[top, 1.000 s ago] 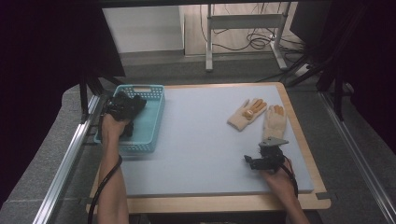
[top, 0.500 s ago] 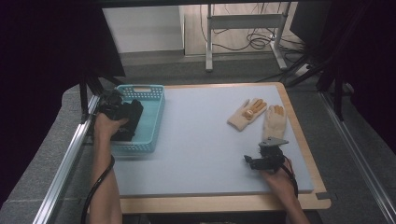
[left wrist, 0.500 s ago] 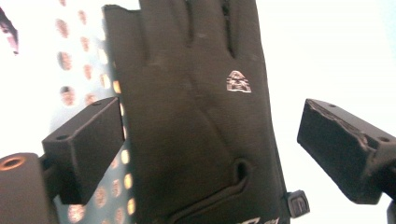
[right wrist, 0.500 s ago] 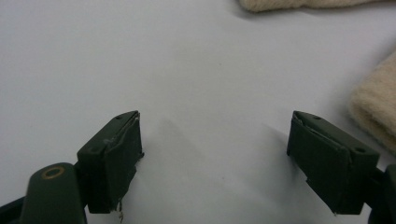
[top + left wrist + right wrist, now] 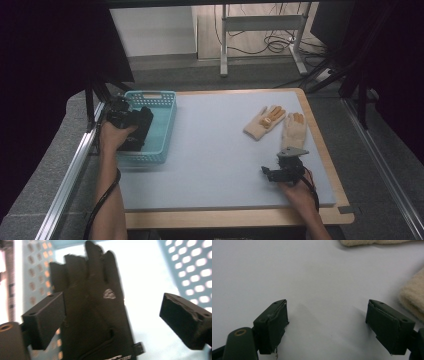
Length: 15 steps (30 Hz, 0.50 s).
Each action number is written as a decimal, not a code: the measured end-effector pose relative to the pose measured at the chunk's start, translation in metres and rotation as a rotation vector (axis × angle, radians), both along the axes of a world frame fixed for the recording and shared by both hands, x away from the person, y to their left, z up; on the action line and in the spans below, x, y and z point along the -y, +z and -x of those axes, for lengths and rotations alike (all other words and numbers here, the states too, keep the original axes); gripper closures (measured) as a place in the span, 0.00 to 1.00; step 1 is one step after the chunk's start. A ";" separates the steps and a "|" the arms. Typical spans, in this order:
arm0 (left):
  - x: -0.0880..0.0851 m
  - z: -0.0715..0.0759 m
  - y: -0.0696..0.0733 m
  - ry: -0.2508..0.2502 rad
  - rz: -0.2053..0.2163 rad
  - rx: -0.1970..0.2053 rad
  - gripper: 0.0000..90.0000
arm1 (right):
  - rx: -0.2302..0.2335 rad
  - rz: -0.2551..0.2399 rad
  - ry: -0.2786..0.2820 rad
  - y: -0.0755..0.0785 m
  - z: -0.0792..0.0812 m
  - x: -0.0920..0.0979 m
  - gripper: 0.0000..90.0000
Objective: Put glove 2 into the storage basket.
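**Black glove lies released in the teal basket**

The teal plastic basket [image 5: 161, 131], its walls pierced with rows of oval holes, sits at the left edge of the pale blue surface [image 5: 215, 150]. Inside it lies a black glove [image 5: 92, 312], flat on the basket floor with its fingers spread and a small white mark on its back. The left hand-held gripper [image 5: 131, 125] hovers over the basket; its jaws have just been opening and now stand wide apart on either side of the glove, the pads not pressing it.

Far right of the basket, two cream knitted gloves [image 5: 277, 125] with orange patches lie side by side near the surface's right edge. The right hand-held gripper [image 5: 276, 172] sits just in front of them, jaws released and empty. Between the basket and these gloves the smooth surface lies bare.
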<state>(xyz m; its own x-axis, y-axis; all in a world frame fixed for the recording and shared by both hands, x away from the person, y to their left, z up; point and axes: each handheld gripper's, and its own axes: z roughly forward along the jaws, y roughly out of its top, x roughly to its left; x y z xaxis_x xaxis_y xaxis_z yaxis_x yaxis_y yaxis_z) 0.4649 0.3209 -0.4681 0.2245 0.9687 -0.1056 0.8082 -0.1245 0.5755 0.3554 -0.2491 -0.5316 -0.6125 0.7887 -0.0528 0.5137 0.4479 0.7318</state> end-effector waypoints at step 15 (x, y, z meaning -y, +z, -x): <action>0.050 0.023 0.031 -0.169 0.060 0.127 0.02 | 0.000 0.001 0.000 0.000 0.000 0.000 0.20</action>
<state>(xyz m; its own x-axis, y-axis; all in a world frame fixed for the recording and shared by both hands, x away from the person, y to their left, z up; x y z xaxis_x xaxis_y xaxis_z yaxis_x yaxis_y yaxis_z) 0.4422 0.2710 -0.4368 0.3980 0.9092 -0.1223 0.6993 -0.2144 0.6820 0.3554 -0.2491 -0.5316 -0.6126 0.7886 -0.0537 0.5136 0.4488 0.7314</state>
